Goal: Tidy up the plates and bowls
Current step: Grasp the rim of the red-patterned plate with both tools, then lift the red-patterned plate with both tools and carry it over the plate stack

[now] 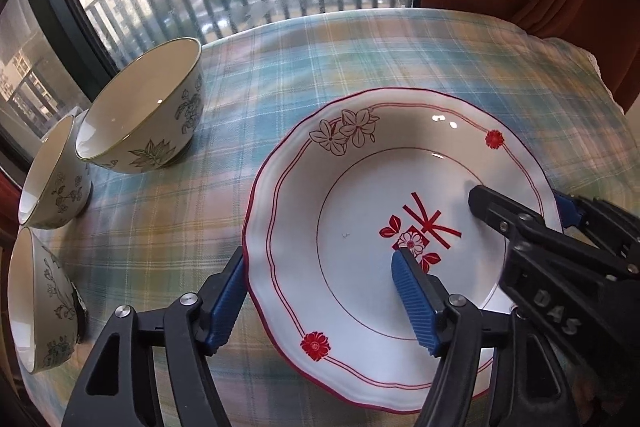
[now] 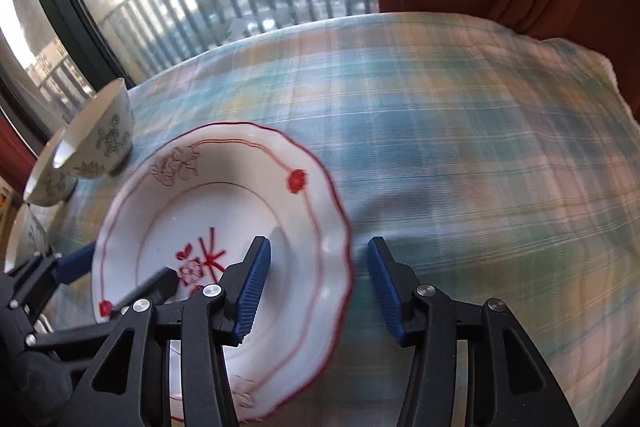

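On the plaid cloth [image 1: 360,59]: plate [image 1: 360,187] flat, bowls [image 1: 144,115] left of it. Left gripper [image 1: 320,291] and right gripper [image 2: 318,287] both spread, straddling opposite rims, not pinching. Glazed, brittle, likely slippery; grip the rim.

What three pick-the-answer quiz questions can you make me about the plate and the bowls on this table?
1. Where do the bowls sit from the plate in the left wrist view?
A. left
B. right
C. on it

2. How many bowls show in the left wrist view?
A. one
B. three
C. five

3. How do the left gripper jaws stand?
A. shut tight
B. apart, astride the plate's rim
C. holding a bowl

Answers: 1 A, bowls line the window side left of the plate. 2 B, three flowered bowls show. 3 B, one finger is outside the rim, one over the plate.
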Demonstrator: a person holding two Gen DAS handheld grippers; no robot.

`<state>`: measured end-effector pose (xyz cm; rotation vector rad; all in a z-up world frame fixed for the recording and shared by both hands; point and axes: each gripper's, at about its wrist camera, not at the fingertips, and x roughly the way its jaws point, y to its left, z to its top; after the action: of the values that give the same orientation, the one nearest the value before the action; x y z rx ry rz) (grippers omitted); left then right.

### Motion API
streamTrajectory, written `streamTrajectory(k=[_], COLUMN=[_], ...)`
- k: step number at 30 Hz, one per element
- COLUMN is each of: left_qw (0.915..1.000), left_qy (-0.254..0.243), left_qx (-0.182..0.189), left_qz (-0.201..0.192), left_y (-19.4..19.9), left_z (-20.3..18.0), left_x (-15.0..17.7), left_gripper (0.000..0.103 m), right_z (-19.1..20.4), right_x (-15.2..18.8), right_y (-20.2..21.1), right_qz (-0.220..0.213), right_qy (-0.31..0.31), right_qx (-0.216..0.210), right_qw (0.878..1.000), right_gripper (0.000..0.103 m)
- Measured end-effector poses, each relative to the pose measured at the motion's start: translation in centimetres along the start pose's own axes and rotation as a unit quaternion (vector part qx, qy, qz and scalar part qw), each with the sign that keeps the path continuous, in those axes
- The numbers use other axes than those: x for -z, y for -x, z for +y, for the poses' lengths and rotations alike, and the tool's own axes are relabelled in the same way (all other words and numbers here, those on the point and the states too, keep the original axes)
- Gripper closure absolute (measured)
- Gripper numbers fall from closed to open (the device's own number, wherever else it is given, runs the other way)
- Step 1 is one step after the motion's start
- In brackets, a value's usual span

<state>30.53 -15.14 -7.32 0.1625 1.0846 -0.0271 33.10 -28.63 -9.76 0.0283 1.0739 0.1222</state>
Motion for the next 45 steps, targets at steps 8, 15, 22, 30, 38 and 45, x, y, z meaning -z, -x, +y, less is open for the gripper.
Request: streamTrajectory(k=[8,15,22,30,38,45], left_qw=[0.9994,0.9987,0.9978,0.9971,0.9958,0.996], left_qy=[0.015,0.014,0.023,0.034,0.048,0.05], left_qx=[0.026,0.039,0.06,0.066,0.069,0.06], left_qz=[0.017,0.031,0.015,-0.016,-0.035,-0.044], left_y=[0.2,1.4,4.5,8.4,10.9,12.5], left_z=[0.2,0.5,1.6,3.6,6.0,7.9], left_x=[0.3,1.0,2.0,3.7,5.9,8.3], left_gripper=[0.031,0.032,0.032,0.032,0.032,0.032], right_z=[0.7,1.2,2.8,5.5,9.1,11.8], right_x=[-0.2,0.3,1.0,1.8,3.7,5.8], right_y=[1.1,2.4,5.7,9.7,12.8,14.1], right_qz=[-0.009,-0.015,-0.034,-0.06,-0.075,-0.076], right_qy=[0.013,0.016,0.026,0.039,0.056,0.055], right_qx=[0.041,0.053,0.059,0.065,0.067,0.059], right_qw=[0.999,0.998,0.997,0.995,0.993,0.994], right_gripper=[0.058,0.058,0.058,0.058,0.058,0.058])
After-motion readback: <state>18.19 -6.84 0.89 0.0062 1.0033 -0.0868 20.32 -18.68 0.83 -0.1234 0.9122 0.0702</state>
